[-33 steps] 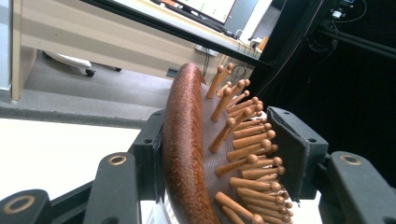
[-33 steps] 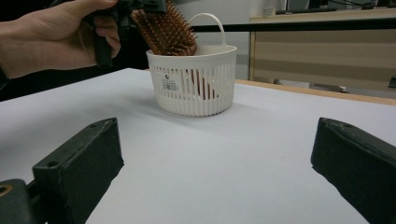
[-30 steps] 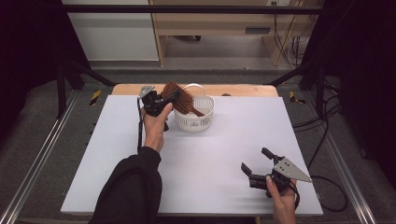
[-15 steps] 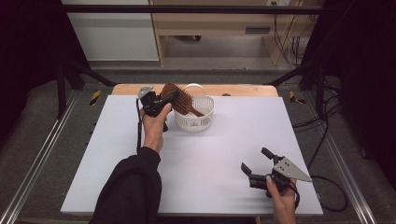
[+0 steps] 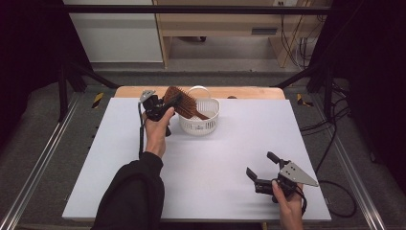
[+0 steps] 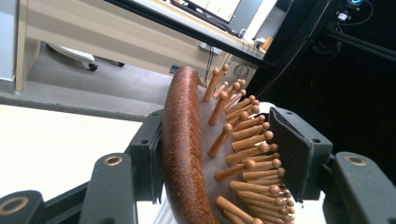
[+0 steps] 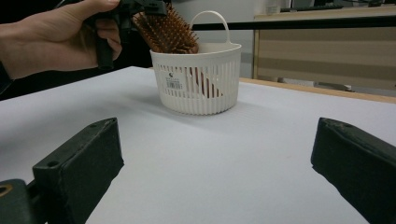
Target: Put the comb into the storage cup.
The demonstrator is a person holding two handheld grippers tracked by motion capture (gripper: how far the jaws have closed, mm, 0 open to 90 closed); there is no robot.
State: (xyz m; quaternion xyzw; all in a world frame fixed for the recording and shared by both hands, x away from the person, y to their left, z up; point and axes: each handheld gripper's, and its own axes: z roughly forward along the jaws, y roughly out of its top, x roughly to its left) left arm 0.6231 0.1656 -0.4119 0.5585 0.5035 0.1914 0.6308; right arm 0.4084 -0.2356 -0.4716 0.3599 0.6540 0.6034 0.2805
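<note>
A brown wooden hairbrush [image 5: 184, 103] with peg bristles leans head-up out of a small white slatted basket [image 5: 210, 120] at the back middle of the table, its handle down inside. My left gripper [image 5: 170, 101] is shut on the brush head. Seen from the left gripper view, one jaw presses the smooth back of the hairbrush [image 6: 184, 140] and the other meets the bristle tips. My right gripper [image 5: 260, 164] rests near the front right edge, open and holding nothing. The right gripper view looks across the table at the basket [image 7: 198, 88] and the hairbrush [image 7: 166, 30].
The white tabletop [image 5: 215, 182] lies on a wooden table whose far edge shows behind the basket. Black frame rails run along both sides. A cable [image 5: 335, 191] trails off the right edge. The basket has an upright loop handle [image 7: 210, 21].
</note>
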